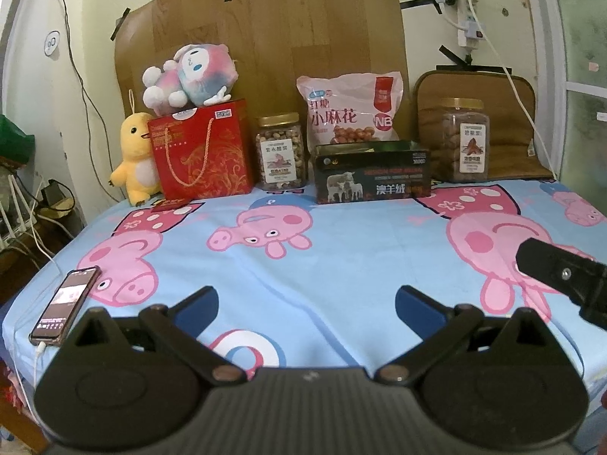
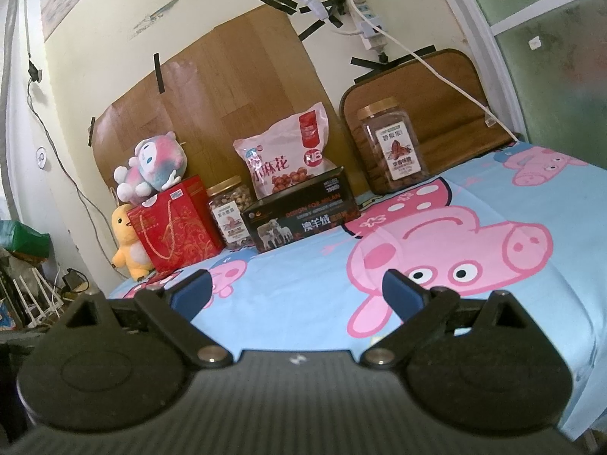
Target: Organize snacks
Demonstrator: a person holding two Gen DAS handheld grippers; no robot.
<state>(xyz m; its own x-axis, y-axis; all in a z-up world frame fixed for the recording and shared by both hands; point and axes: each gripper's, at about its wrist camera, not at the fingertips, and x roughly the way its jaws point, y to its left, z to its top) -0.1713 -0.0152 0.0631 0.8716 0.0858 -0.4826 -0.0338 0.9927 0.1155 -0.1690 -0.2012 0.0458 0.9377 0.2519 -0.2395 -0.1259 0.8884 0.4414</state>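
Along the back of the table stand a jar of nuts (image 1: pixel 280 151) (image 2: pixel 230 216), a pink snack bag (image 1: pixel 351 110) (image 2: pixel 286 155), an open black box (image 1: pixel 373 176) (image 2: pixel 301 214) and a second jar (image 1: pixel 463 140) (image 2: pixel 392 146). My left gripper (image 1: pixel 306 305) is open and empty, low over the near table. My right gripper (image 2: pixel 296 290) is open and empty too; it also shows at the right edge of the left wrist view (image 1: pixel 561 273).
A red gift bag (image 1: pixel 203 151) (image 2: pixel 176 223) carries a pink plush (image 1: pixel 193 76); a yellow duck plush (image 1: pixel 134 157) stands beside it. A phone (image 1: pixel 64 305) lies on the blue pig-print cloth (image 1: pixel 341 258) at the near left. Cables hang off the left edge.
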